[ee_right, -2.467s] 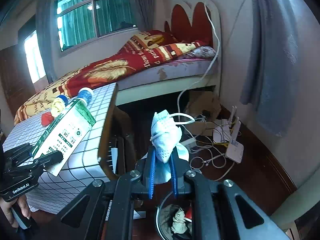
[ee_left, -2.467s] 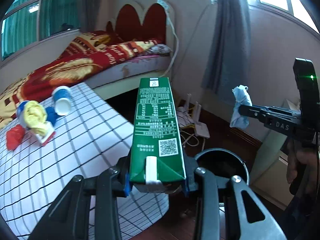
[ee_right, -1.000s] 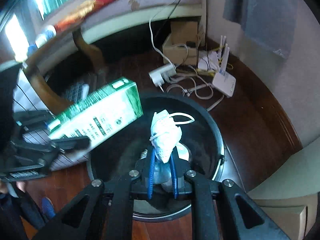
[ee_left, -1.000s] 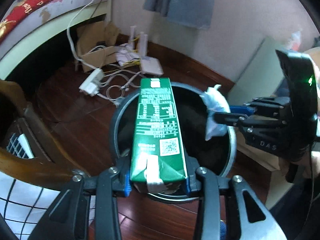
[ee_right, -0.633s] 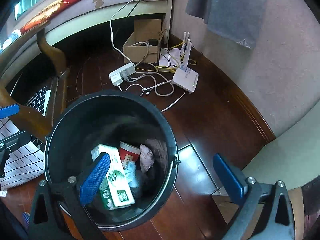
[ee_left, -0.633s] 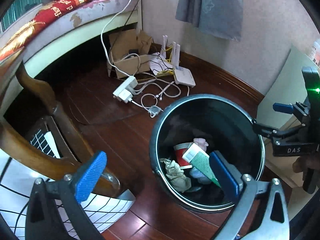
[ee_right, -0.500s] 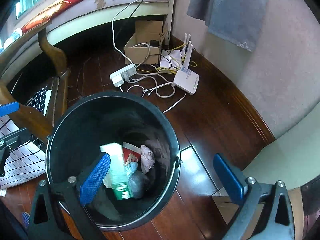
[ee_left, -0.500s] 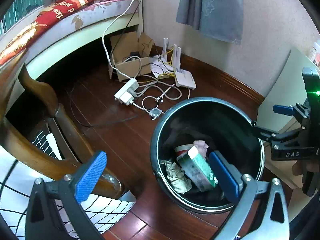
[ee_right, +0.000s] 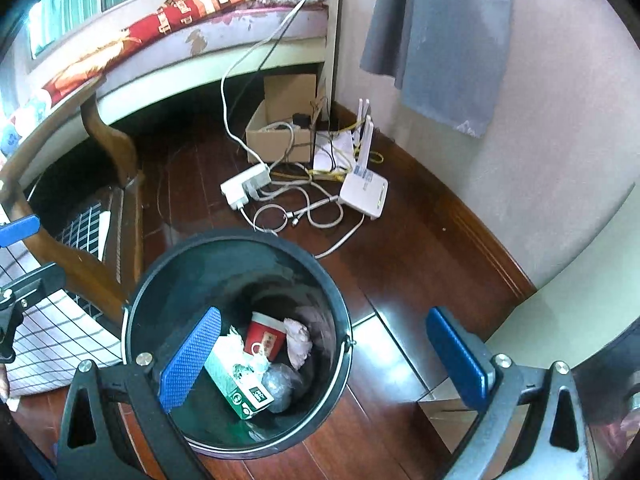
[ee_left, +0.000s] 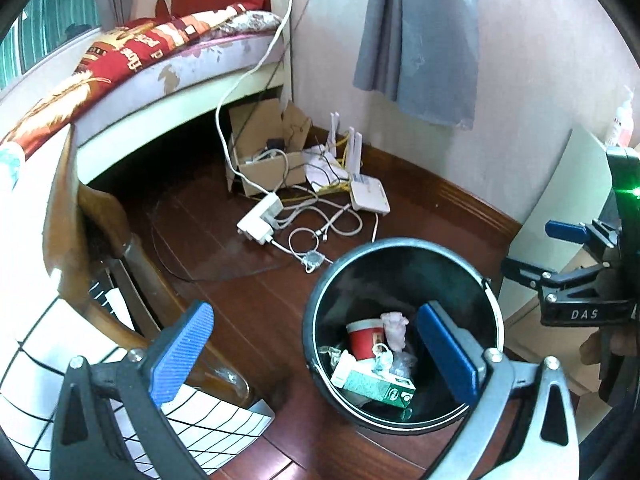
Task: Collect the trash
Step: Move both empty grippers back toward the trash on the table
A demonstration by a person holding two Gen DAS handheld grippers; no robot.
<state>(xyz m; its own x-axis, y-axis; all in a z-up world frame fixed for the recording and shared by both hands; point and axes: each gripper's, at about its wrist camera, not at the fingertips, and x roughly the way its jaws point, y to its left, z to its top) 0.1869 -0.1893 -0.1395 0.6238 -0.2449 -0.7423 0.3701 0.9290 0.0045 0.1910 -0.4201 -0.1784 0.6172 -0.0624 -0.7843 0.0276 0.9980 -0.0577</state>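
A black round trash bin (ee_left: 320,300) stands on the wooden floor; it also shows in the right wrist view (ee_right: 168,280). Inside it lie the green carton (ee_left: 378,387) (ee_right: 236,384), a red cup (ee_left: 362,338) (ee_right: 266,338), a white face mask (ee_right: 260,358) and crumpled scraps. My left gripper (ee_left: 316,350) is open and empty above the bin's left rim. My right gripper (ee_right: 326,354) is open and empty above the bin's right rim. The right gripper also shows at the right edge of the left wrist view (ee_left: 560,256).
A table with a checked cloth (ee_left: 48,360) and a carved wooden leg (ee_left: 120,264) stands left of the bin. A cardboard box (ee_left: 268,168), power strip (ee_left: 260,220), cables and a white router (ee_left: 370,198) lie by the wall. A bed (ee_left: 140,64) stands behind. A white cabinet (ee_left: 560,200) stands right.
Both grippers opened over the bin; the carton and the mask dropped in and settled. Both grippers have since risen a little and tilted up toward the room.
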